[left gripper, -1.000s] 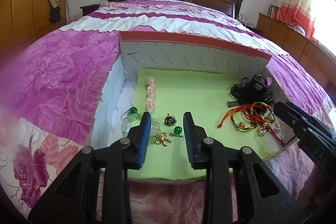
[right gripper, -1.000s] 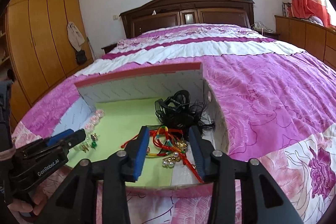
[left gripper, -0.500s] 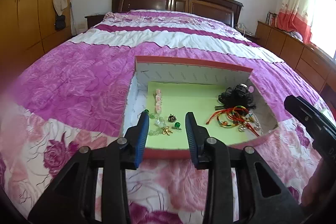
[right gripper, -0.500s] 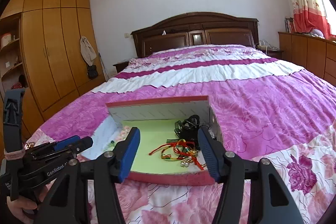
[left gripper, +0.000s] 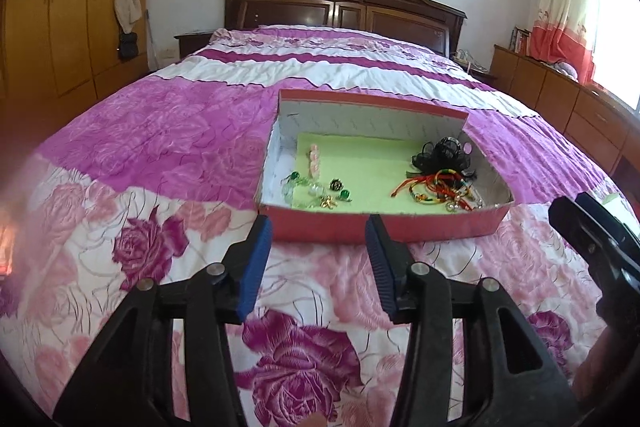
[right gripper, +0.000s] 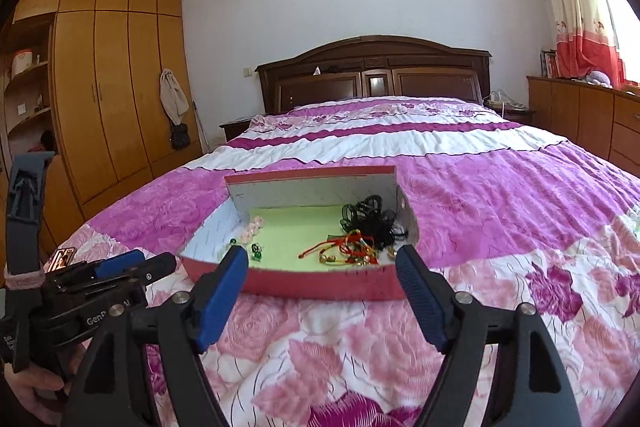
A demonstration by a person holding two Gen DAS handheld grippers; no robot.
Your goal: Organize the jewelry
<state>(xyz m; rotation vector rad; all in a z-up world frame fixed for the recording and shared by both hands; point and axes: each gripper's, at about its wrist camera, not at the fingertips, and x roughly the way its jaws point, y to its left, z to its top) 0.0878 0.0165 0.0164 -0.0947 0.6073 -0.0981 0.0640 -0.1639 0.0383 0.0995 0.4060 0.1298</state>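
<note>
Bedroom, bed (left gripper: 168, 131) with pink and purple rose quilt. Red shoebox-type tray (left gripper: 384, 227) lying on quilt, lined with pale green sheet (left gripper: 360, 167).

Contents, sorted into two clusters:
- Left end: pink bead strand (left gripper: 314, 161), green beads and clear pieces (left gripper: 298, 183), small dark round charm (left gripper: 335, 183), gold bow-shaped piece (left gripper: 327, 202). Loosely grouped, some touching.
- Right end: black lace or mesh hair piece (left gripper: 442, 155) against the wall, red and multicolour cord bracelets (left gripper: 434, 189) tangled just in front of it.
- Bare green sheet between the two clusters.

Left gripper (left gripper: 318, 247): jaws apart and opening, nothing between them, held short of the tray's near wall over the quilt. 
Right gripper (right gripper: 320, 273): jaws wide and opening, empty, also on the near side of the tray; box seen through the gap only.

Progress, as a judgement: no jewelry visible loose on the quilt; everything in sight already inside the tray and split by kind. Both tools empty and clear of the box. Reads as finished or nearly so. Possibly left: untangling the cords, straightening the left group. Cannot tell whether further pieces lie outside either view.
</note>
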